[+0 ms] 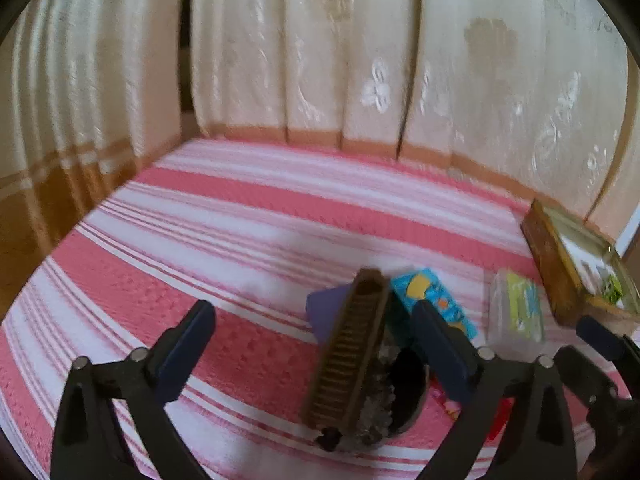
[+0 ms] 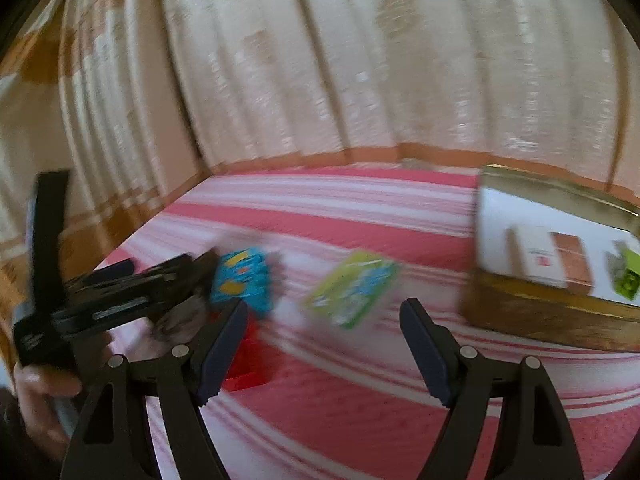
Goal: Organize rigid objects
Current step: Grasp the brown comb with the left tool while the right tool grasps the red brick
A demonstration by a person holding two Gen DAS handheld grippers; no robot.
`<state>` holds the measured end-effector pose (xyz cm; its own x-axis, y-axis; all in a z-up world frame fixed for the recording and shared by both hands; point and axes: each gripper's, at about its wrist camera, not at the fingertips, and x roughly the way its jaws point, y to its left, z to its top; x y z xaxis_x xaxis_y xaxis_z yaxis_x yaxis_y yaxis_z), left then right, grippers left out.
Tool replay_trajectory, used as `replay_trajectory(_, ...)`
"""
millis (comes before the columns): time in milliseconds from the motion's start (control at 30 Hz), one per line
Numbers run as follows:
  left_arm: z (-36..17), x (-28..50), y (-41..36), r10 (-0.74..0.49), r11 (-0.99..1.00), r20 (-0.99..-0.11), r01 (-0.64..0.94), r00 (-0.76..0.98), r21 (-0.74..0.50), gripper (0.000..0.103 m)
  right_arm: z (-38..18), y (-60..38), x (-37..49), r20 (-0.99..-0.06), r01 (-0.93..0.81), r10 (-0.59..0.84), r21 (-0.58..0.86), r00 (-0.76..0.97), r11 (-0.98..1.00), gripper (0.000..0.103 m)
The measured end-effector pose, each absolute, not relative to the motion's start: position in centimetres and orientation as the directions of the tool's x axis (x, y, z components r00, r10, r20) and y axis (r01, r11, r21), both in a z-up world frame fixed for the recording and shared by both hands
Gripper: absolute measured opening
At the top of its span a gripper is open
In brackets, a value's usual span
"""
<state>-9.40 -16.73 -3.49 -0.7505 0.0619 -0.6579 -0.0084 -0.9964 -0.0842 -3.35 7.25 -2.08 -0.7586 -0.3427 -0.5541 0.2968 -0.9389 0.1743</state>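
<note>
Through my left wrist camera I see a brown ridged bar-shaped object (image 1: 352, 356) lying tilted atop a dark oval item (image 1: 406, 390) with a greyish, sparkly patch beside it; what either is I cannot tell. A purple flat piece (image 1: 326, 312) lies just behind them. A blue card pack (image 1: 434, 300) with yellow and orange marks lies flat right beside that cluster. A green-yellow pack in clear wrapping (image 1: 518, 314) lies flat further right. A red block (image 2: 246, 364) sits near the blue pack. The wooden-edged open box (image 2: 536, 312) holds a white-and-brown carton (image 2: 548, 258) and a small green item (image 2: 628, 280).
</note>
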Motion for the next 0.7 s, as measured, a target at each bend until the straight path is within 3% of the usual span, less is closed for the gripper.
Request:
replay_trajectory(200,-4.2,-10.1,-17.1,0.172,-0.981,-0.674,-0.062,-0.718,-0.184,0.088,-2.7,4.2,-3.2,-0.604,0.379,-0.365,0.11,-0.709,-0.919,0.08)
replay_trajectory(267,-4.1,-10.0,-16.9,0.199,-0.977,-0.668,-0.092,-0.717,-0.192,0.073,-3.0,3.9,-3.3,-0.622,0.386,-0.36,0.1,-0.695,-0.917,0.08)
replay_trajectory(333,-3.8,-9.7,-16.5,0.21,-0.977,-0.665,-0.121,-0.717,-0.178,0.069,-3.2,3.7,-3.7,-0.639,0.389,-0.357,0.097,-0.681,-0.916,0.08)
replay_trajectory(567,-4.3,-9.7,-19.2,0.139,-0.988,-0.701,-0.045,-0.699,-0.15,0.066,-3.6,2.9,-3.7,-0.666,0.411,-0.358,0.084,-0.654,-0.908,0.08)
replay_trajectory(700,-4.7,-9.9,-21.1,0.157,-0.981,-0.718,-0.024,-0.678,-0.191,0.066,-4.0,2.3,-4.0,-0.692,0.415,-0.345,0.072,-0.634,-0.907,0.08)
